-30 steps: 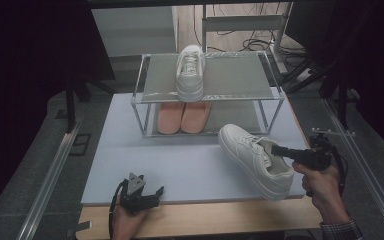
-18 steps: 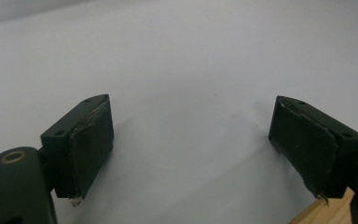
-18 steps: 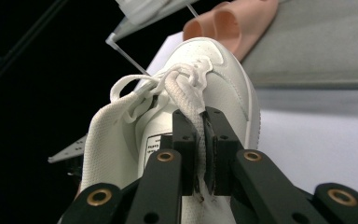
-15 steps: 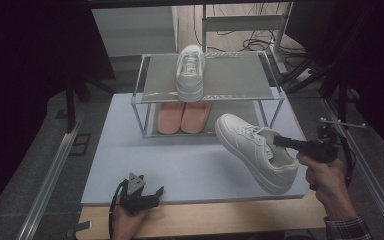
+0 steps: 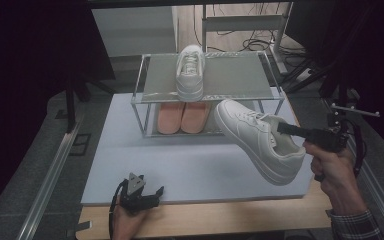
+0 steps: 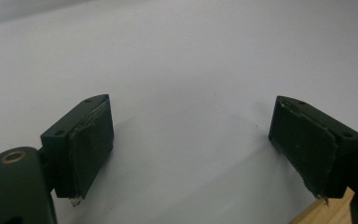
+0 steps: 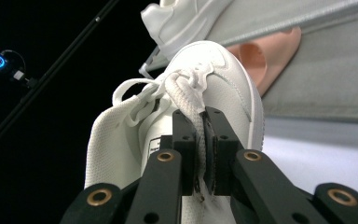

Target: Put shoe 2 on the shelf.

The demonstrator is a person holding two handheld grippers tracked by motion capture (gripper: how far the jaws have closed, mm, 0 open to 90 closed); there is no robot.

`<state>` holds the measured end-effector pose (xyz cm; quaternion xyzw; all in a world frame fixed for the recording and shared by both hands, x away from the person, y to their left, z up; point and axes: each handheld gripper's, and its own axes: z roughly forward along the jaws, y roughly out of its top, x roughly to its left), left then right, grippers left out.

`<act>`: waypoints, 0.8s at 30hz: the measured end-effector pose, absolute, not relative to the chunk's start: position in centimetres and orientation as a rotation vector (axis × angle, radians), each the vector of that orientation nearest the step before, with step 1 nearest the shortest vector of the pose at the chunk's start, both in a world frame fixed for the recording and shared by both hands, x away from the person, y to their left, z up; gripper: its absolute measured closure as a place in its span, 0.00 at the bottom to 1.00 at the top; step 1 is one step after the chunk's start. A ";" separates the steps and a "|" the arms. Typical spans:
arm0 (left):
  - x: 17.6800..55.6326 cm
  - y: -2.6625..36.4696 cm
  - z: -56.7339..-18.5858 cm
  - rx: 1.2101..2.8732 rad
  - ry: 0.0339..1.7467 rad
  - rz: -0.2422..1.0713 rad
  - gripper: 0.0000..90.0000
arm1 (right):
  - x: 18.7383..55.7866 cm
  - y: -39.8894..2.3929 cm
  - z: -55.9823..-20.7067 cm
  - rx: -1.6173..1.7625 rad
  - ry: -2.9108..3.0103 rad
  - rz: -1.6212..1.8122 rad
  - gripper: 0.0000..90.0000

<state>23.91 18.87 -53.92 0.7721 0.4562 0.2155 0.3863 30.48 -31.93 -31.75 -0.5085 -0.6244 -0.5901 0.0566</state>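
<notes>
A white sneaker (image 5: 260, 142) hangs tilted above the right side of the pale mat, toe pointing toward the rack. My right gripper (image 5: 286, 128) is shut on its tongue; the right gripper view has the jaws pinching the sneaker's tongue (image 7: 192, 116). A second white sneaker (image 5: 190, 72) stands on top of the metal rack (image 5: 240, 75). A pair of orange insoles (image 5: 182, 117) lies under the rack's shelf. My left gripper (image 5: 147, 195) rests at the mat's front edge, open, with nothing between its pads (image 6: 91, 144).
The pale mat (image 5: 180, 160) covers a wooden table whose front edge (image 5: 220, 220) shows below it. Metal rails run along both sides of the table. Cables and a stand sit on the floor behind the rack.
The right gripper has lifted the sneaker and carried it up and toward the rack. The left gripper has stayed where it was.
</notes>
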 end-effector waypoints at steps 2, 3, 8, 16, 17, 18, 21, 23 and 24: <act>23.9 18.9 -53.9 1.966 1.161 0.549 0.15 | 30.5 -31.8 -31.1 -1.546 -1.900 -1.804 0.94; 23.9 18.9 -53.9 1.966 1.161 0.549 0.15 | 30.6 -31.7 -30.9 -1.550 -1.898 -1.810 0.94; 23.9 18.9 -53.9 1.966 1.161 0.549 0.15 | 31.5 -31.1 -29.9 -1.586 -1.892 -1.831 0.94; 23.9 18.9 -53.9 1.966 1.162 0.548 0.15 | 33.4 -30.0 -29.0 -1.657 -1.863 -1.870 0.94; 23.9 18.9 -53.9 1.966 1.161 0.548 0.15 | 33.6 -29.9 -29.0 -1.665 -1.859 -1.874 0.94; 23.9 18.9 -53.9 1.966 1.161 0.548 0.15 | 33.9 -29.8 -28.9 -1.673 -1.859 -1.875 0.94; 23.9 18.9 -53.9 1.966 1.161 0.548 0.15 | 34.7 -29.4 -28.9 -1.699 -1.848 -1.878 0.94; 23.9 18.9 -53.9 1.966 1.161 0.548 0.15 | 35.1 -29.2 -28.9 -1.708 -1.844 -1.877 0.94; 23.9 18.9 -53.9 1.966 1.161 0.548 0.15 | 35.3 -29.0 -29.0 -1.714 -1.840 -1.878 0.94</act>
